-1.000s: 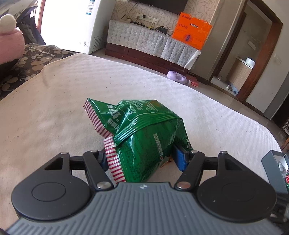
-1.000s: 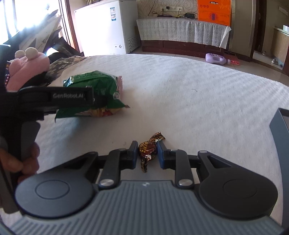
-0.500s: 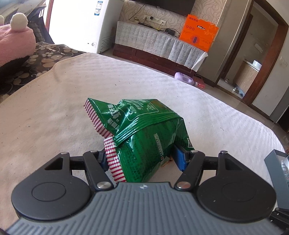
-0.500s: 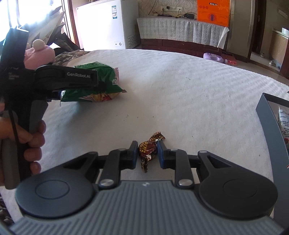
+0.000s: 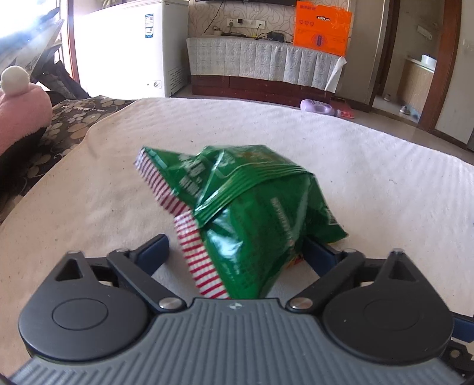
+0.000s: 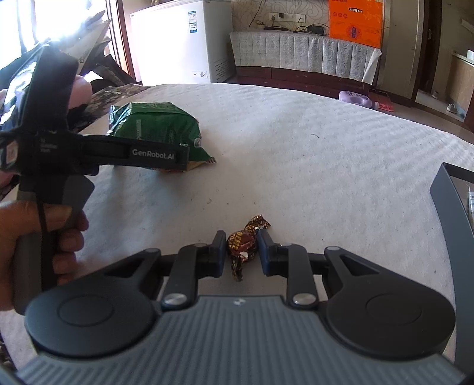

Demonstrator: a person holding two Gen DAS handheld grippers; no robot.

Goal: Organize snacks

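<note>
Left gripper (image 5: pixel 237 248): jaws opening, now wide. Green bag (image 5: pixel 251 213) between them, resting on the white cloth (image 5: pixel 370 165). Left finger (image 5: pixel 154 247) clear of the bag, a gap of cloth showing beside the red-striped seam. Right finger (image 5: pixel 321 254) tucked under the bag's far corner; contact there hard to tell. Bag crumpled, tipped, blurred in places.

Right gripper (image 6: pixel 239 251): jaws narrow, clamped on a brown candy (image 6: pixel 241 244). Both pads pressing the wrapper's middle, one twisted end poking forward, the other hanging down toward the cloth.

From the right wrist view: the other gripper to the left, gripped by a hand (image 6: pixel 35 234), its finger alongside the bag, well apart from the candy.

Grey tray (image 6: pixel 447 204) at the right edge of that view, only its rim and a sliver of the inside in sight. Something pale inside, too cropped to name.

Beyond the cloth: white freezer (image 6: pixel 174 41), orange box (image 6: pixel 355 22), purple bottle (image 5: pixel 318 106) on the floor.
</note>
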